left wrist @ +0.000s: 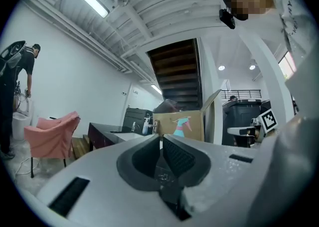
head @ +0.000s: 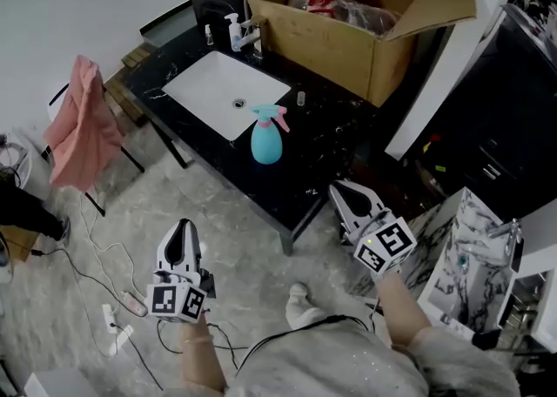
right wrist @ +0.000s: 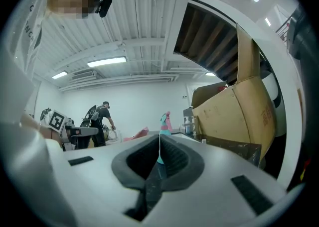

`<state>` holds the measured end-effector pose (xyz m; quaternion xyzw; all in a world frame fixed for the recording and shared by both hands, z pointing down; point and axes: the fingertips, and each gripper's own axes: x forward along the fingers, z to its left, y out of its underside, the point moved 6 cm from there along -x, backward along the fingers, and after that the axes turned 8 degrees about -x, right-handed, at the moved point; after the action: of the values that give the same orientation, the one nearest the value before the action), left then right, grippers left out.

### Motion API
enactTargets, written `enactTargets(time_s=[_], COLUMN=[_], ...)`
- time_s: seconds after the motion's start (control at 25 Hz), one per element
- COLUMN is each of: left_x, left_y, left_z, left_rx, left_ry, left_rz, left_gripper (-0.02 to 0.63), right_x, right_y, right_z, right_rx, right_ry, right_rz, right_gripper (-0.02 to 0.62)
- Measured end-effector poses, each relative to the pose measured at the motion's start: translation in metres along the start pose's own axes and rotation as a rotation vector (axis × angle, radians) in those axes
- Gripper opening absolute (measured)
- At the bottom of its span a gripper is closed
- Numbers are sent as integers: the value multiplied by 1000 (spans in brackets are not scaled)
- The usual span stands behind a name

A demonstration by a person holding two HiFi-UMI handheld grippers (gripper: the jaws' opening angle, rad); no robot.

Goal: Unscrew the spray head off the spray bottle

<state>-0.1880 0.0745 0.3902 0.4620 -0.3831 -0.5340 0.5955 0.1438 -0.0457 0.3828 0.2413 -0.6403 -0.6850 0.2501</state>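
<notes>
Head view: Your left tongs (head: 181, 230) are held low over the floor (head: 244, 247), short of the black tabletop (head: 326, 138), with the tips pointing toward it. Your right tongs (head: 336, 190) sit close to the tabletop's near corner, tips angled toward its edge. Both pairs appear narrow and neither carries anything. The spray bottle (head: 266, 144) stands upright on the tabletop, just beside the near right corner of the white sink (head: 218, 86). Its body is teal, and the spray head (head: 272, 115) is teal and pink and in place on the neck. Both tongs are well apart from it. An open cardboard box (head: 335, 43) occupies the far side of the tabletop. A pink cloth (head: 80, 121) is draped over a chair to the left. Cables (head: 104, 269) trail across the floor.

Left gripper view: Your left tongs have their jaws drawn together, pad against pad, with nothing between them. The spray bottle shows small and distant above the jaw line, in front of the side of the cardboard box. The pink cloth on its chair is at the left. A person (left wrist: 15, 96) bends over at the far left edge.

Right gripper view: Your right tongs are likewise closed tight and empty. The spray bottle stands upright directly beyond the line where the jaws meet, spray head on top, apart from the tips. The cardboard box rises at the right.
</notes>
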Motion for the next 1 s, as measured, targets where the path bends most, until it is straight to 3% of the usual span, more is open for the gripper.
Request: enactTargets(time_s=[0.32,0.52,0.64,0.84,1.0], left_x=[70,105,128,171,206], left_y=[10,20,25,33,39], left_z=[-12,-26,-33,-34,-34], left_rx=[-14,-59,-61,-29,75], left_ry=[86,201,250,319,398], left_rz=[9,48,85,170,272], left_gripper=[8,15,126,224,292], right_x=[40,71,93,130,156], right_y=[-1,-6,-11,-19,-22], right_z=[-37,-46,-49,-50,-50], right_rx=[-17,-29,-22,-11,10], right_ry=[-49,-109,-156,-217,-244], right_rz=[-16,-30,-33,-36,-38], right_gripper=[5,39,91,155,187])
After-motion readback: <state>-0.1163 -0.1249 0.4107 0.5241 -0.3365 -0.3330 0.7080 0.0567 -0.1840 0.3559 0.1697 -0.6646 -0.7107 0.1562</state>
